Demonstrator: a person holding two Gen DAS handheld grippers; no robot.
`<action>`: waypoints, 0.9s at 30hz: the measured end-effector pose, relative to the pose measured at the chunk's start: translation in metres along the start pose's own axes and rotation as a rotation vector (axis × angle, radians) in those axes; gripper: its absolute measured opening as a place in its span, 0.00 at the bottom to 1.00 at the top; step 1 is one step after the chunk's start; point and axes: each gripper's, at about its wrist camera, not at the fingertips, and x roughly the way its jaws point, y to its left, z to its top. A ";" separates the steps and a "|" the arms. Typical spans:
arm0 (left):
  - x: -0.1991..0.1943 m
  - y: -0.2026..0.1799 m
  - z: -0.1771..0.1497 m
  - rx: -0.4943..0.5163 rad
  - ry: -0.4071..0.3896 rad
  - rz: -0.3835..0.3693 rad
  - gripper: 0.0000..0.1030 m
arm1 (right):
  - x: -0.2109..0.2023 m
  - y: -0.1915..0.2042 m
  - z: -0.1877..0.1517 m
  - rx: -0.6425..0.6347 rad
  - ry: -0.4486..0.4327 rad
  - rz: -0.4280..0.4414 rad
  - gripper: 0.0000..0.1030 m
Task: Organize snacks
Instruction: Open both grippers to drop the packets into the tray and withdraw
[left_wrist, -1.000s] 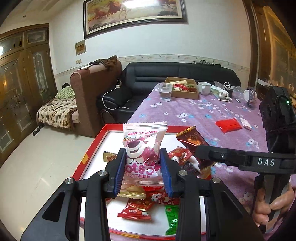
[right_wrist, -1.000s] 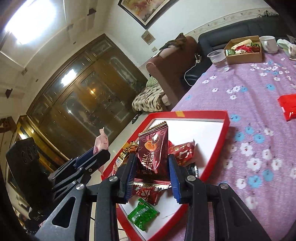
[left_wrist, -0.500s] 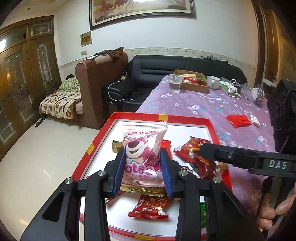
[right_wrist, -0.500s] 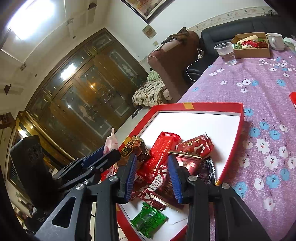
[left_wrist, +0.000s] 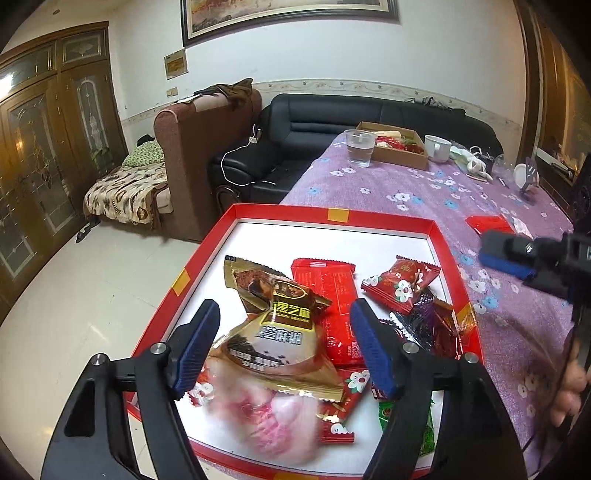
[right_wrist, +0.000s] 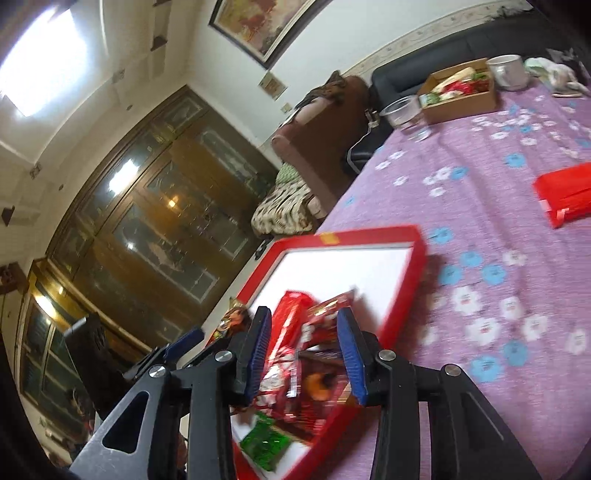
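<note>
A red-rimmed tray (left_wrist: 388, 219) with a white floor holds a heap of wrapped snacks. My left gripper (left_wrist: 284, 343) is open above the heap, over a gold and brown packet (left_wrist: 273, 325). The pink bear packet (left_wrist: 266, 413) shows blurred below it, free of the jaws, among the snacks. A red packet (left_wrist: 332, 291) and a flowered red packet (left_wrist: 402, 284) lie beside it. My right gripper (right_wrist: 304, 354) is open and empty over the tray's near right part (right_wrist: 402, 295), above a dark red packet (right_wrist: 321, 384). A green packet (right_wrist: 266, 439) lies near the tray's front.
A loose red packet (left_wrist: 487, 223) lies on the purple flowered tablecloth (left_wrist: 424, 192) right of the tray. A cardboard box of snacks (left_wrist: 397, 144), a glass of water (left_wrist: 360, 147) and a white mug (left_wrist: 437, 147) stand at the far end. A sofa stands behind.
My left gripper opened and let go of the pink bear packet, which dropped onto the heap. My right gripper had released the dark red packet into the tray and has drawn back slightly.
</note>
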 end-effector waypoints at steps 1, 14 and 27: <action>0.001 -0.001 0.000 0.003 0.002 -0.001 0.71 | -0.006 -0.006 0.003 0.009 -0.011 -0.013 0.40; 0.008 -0.038 0.011 0.089 0.018 -0.021 0.76 | -0.130 -0.144 0.065 0.279 -0.233 -0.603 0.53; -0.001 -0.122 0.062 0.331 -0.064 -0.075 0.81 | -0.088 -0.211 0.105 0.264 -0.162 -0.884 0.60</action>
